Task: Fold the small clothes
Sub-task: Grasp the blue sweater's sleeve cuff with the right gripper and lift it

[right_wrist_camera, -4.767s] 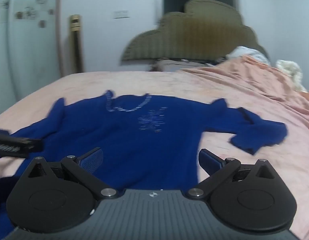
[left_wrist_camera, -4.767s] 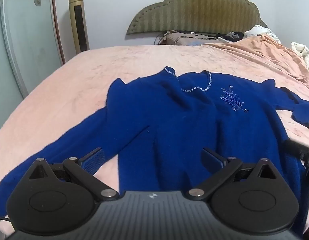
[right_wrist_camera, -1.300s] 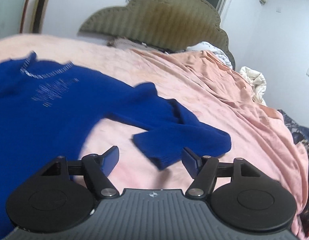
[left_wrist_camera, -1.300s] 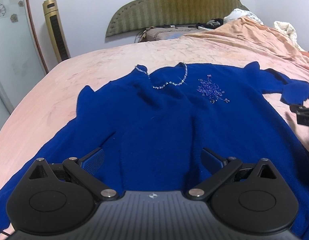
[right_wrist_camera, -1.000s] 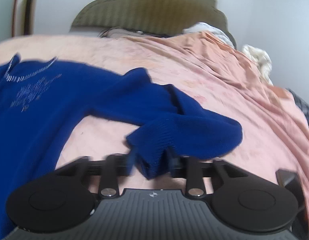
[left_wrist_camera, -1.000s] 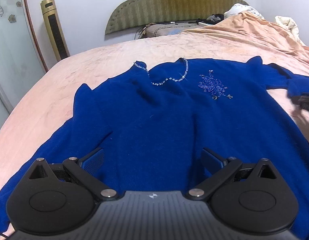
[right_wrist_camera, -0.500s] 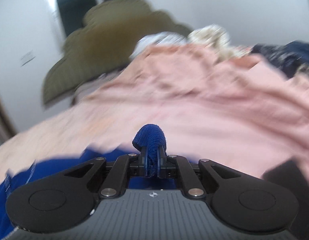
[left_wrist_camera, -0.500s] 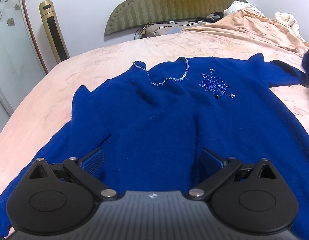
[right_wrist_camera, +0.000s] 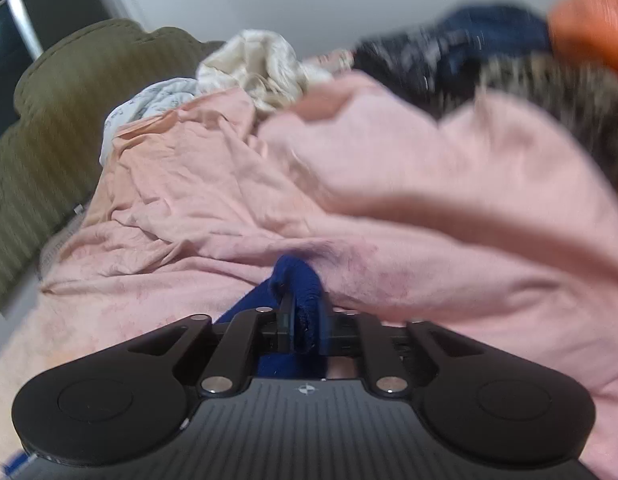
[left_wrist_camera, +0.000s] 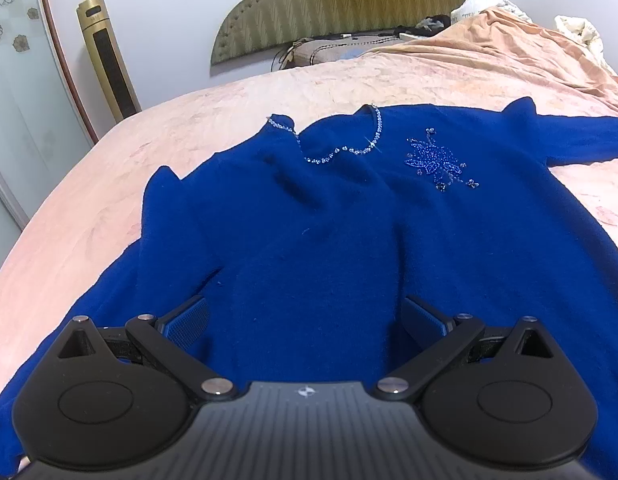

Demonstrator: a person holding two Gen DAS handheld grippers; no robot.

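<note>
The right gripper (right_wrist_camera: 305,326) is clamped on the ribbed cuff of the royal-blue knitted sweater (left_wrist_camera: 329,240), the pinched end (right_wrist_camera: 299,284) bunched between its pads against a backdrop of rumpled pink bedding (right_wrist_camera: 349,184); the blur hides how high it is lifted. The left gripper (left_wrist_camera: 305,314) hovers over the hem, jaws wide apart and empty. The sweater lies face-up on the peach bedspread (left_wrist_camera: 189,128), its long axis running from hem to beaded neckline (left_wrist_camera: 341,150), the sleeve stretching out rightwards, so the right hand is nearer. Soft, limp wool, likely to sag when folded inward.
</note>
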